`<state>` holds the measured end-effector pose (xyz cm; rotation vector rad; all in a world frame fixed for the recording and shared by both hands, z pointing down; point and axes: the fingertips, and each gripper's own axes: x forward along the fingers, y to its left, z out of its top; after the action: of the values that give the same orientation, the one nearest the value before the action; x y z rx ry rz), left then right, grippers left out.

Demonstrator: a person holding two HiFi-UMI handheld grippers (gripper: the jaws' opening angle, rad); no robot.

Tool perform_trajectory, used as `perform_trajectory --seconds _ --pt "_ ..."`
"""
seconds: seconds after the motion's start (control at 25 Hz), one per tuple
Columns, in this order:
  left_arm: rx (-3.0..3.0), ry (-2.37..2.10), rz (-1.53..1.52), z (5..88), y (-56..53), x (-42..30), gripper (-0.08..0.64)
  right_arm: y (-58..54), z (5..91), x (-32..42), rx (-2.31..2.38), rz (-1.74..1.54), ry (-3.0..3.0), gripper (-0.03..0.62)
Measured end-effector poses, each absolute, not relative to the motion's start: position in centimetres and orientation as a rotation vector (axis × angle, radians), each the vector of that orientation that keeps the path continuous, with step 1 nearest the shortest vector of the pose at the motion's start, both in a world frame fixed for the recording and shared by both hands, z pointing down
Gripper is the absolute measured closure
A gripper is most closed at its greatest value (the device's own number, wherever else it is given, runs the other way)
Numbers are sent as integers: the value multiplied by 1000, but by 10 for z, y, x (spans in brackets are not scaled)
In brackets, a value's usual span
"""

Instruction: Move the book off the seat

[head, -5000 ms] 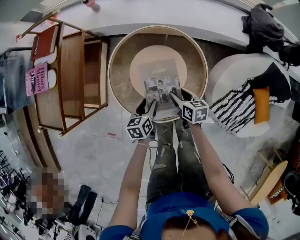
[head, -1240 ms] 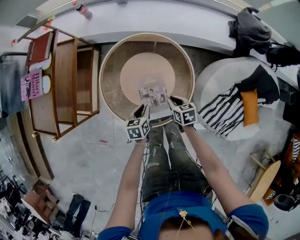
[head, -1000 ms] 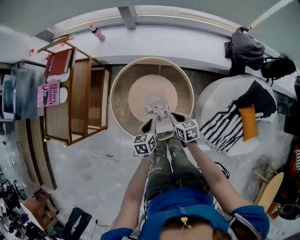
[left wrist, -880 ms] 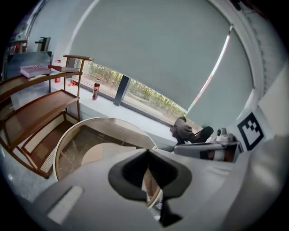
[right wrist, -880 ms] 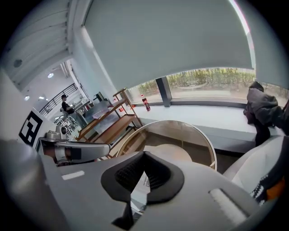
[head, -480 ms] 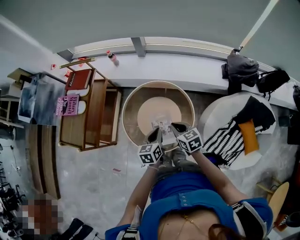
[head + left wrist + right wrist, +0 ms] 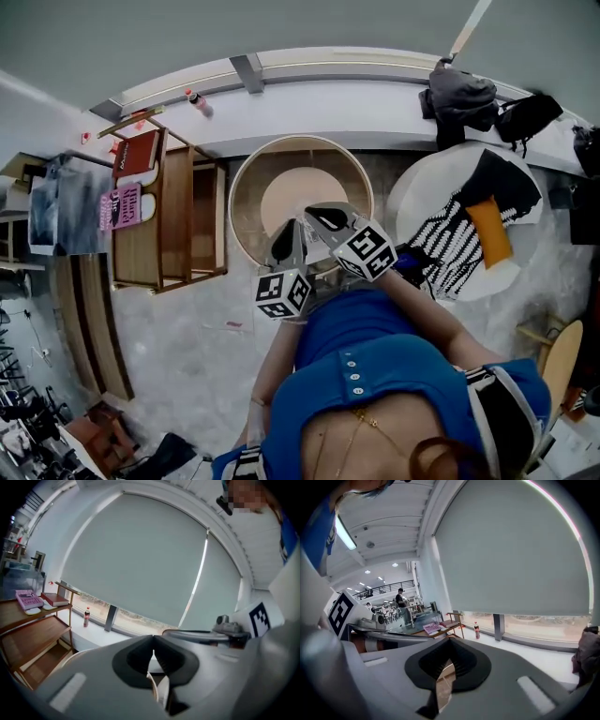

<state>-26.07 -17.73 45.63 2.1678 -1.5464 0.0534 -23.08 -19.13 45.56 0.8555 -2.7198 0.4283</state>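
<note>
The book (image 7: 314,246) is up off the tan cushion of the round wicker seat (image 7: 246,187), held flat near its front rim. My left gripper (image 7: 287,242) is shut on the book's left near corner. My right gripper (image 7: 326,221) is shut on its right near corner. In the left gripper view the jaws (image 7: 153,641) meet on white page edges, and the book (image 7: 190,632) runs edge-on to the right gripper. In the right gripper view the jaws (image 7: 449,644) are closed, and the book (image 7: 389,632) shows edge-on at left. Most of the cover is hidden by the grippers.
A wooden shelf unit (image 7: 178,220) stands left of the seat with a red book (image 7: 139,155) and a pink book (image 7: 122,206) on top. A bottle (image 7: 195,100) stands on the window ledge. A white round pouf (image 7: 422,192) with striped cloth sits at right, dark bags (image 7: 464,94) behind it.
Both grippers have risen together with the book between them, lifting it off the cushion. The head view has climbed too, so the seat looks smaller and farther below.
</note>
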Motion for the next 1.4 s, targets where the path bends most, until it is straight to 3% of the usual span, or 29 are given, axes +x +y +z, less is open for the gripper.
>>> perform_trajectory --seconds 0.64,1.4 --pt "2235 -1646 -26 404 -160 -262 560 -165 400 -232 827 288 -2852 594" --pt "2276 -1720 -6 390 -131 -261 560 -144 394 -230 833 277 -2860 594"
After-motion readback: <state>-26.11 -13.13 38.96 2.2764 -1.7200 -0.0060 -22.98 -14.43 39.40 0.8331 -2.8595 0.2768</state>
